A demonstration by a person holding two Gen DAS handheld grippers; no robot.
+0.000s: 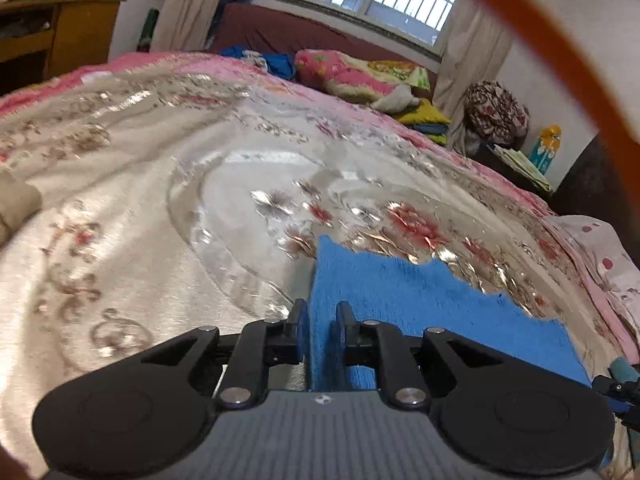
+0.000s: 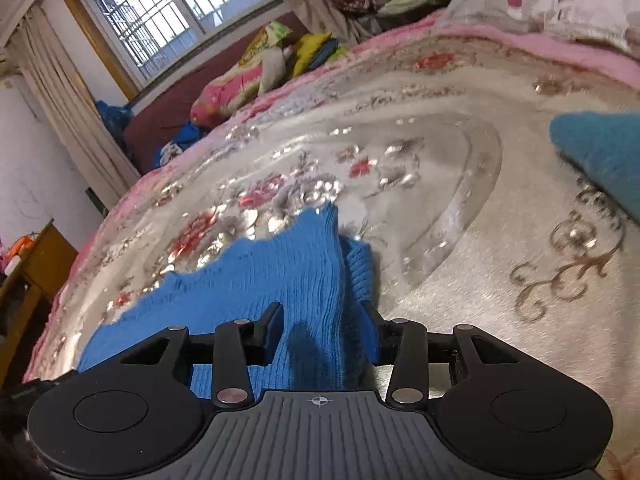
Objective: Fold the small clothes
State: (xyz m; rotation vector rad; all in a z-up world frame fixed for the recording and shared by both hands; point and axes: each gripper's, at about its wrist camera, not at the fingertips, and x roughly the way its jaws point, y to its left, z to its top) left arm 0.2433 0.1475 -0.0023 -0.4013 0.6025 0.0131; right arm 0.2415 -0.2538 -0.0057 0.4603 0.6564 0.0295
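Note:
A small blue knit garment (image 1: 420, 300) lies on the floral bed cover (image 1: 160, 200), its scalloped hem toward the far side. My left gripper (image 1: 322, 312) is shut on its left edge, with cloth between the fingers. In the right wrist view the same blue garment (image 2: 280, 280) lies under my right gripper (image 2: 320, 312), whose fingers stand apart on either side of a raised fold at its right edge. A teal folded cloth (image 2: 600, 152) lies at the right.
A pink floral quilt (image 1: 352, 72) and piled cloths lie at the bed's far end below the window. A wooden desk (image 1: 60, 36) stands at the left. A beige item (image 1: 16, 204) lies at the left edge. An orange strap (image 1: 560, 40) crosses the upper right.

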